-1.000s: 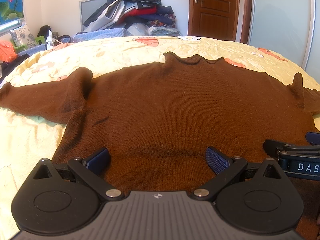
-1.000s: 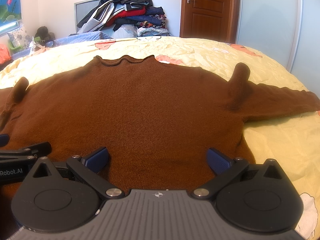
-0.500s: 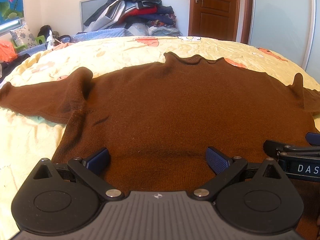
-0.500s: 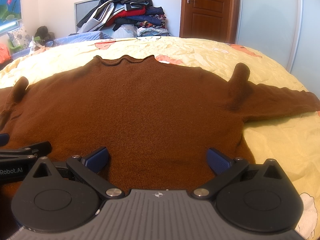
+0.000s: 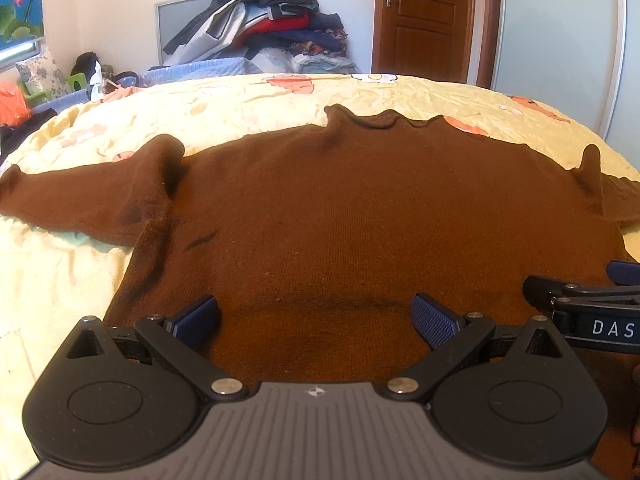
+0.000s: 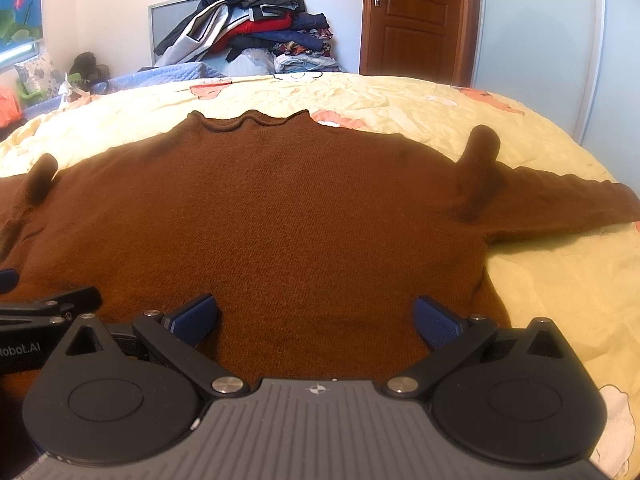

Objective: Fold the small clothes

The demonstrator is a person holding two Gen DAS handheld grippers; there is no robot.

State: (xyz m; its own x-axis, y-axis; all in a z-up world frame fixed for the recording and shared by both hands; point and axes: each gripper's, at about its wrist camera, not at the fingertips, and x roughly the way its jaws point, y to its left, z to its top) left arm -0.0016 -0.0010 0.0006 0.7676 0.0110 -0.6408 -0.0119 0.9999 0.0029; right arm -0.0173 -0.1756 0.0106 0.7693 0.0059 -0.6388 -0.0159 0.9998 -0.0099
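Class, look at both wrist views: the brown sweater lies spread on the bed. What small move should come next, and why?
Probably lower and close both grippers on the near hem. The left gripper and right gripper are open side by side over the hem of the brown sweater, which lies flat, unfolded, sleeves out, on the yellow bedspread.

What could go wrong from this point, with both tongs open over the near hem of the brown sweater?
The left tongs and right tongs sit wide open over the brown sweater; closing may pinch only the top knit layer. The bunched ridges at the left armpit and right armpit could get folded in as creases. The yellow bedsheet might be caught with the hem.
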